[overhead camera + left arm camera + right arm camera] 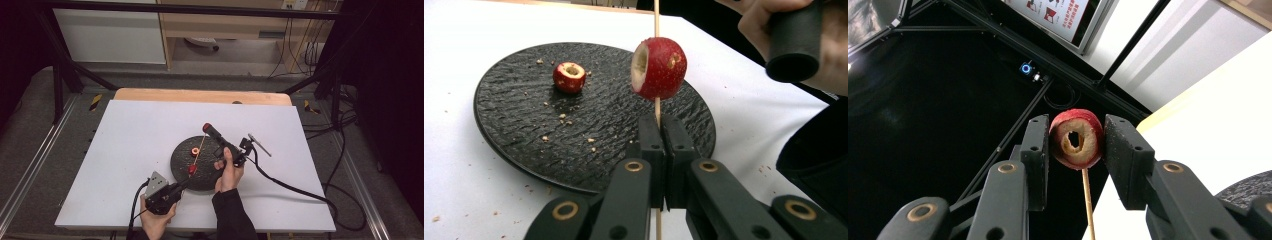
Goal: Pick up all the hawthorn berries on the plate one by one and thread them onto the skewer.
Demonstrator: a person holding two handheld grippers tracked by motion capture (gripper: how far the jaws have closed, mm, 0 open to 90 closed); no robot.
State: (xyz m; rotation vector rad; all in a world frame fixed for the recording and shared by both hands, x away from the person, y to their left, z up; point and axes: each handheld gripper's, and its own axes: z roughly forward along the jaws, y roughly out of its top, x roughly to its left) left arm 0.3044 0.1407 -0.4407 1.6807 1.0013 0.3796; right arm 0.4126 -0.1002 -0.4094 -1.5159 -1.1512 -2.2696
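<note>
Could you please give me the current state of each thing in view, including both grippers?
Left gripper: jaws shut on the skewer's lower end.
Right gripper: jaws shut on a cored fruit at the skewer's far end.
Skewer: held above the plate, not resting on it.
Threaded fruit: cored, partway along the skewer.
Loose fruit: cored, sitting on the plate.
Black plate: flat on the table, crumb-strewn.

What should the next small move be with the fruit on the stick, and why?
Probably slide the cored red fruit in the right hand-held gripper down the skewer toward the fruit already threaded. The left hand-held gripper is clamped on the skewer's lower end, the skewer tip sits at the held fruit's hole, and one more fruit waits on the black plate.
</note>
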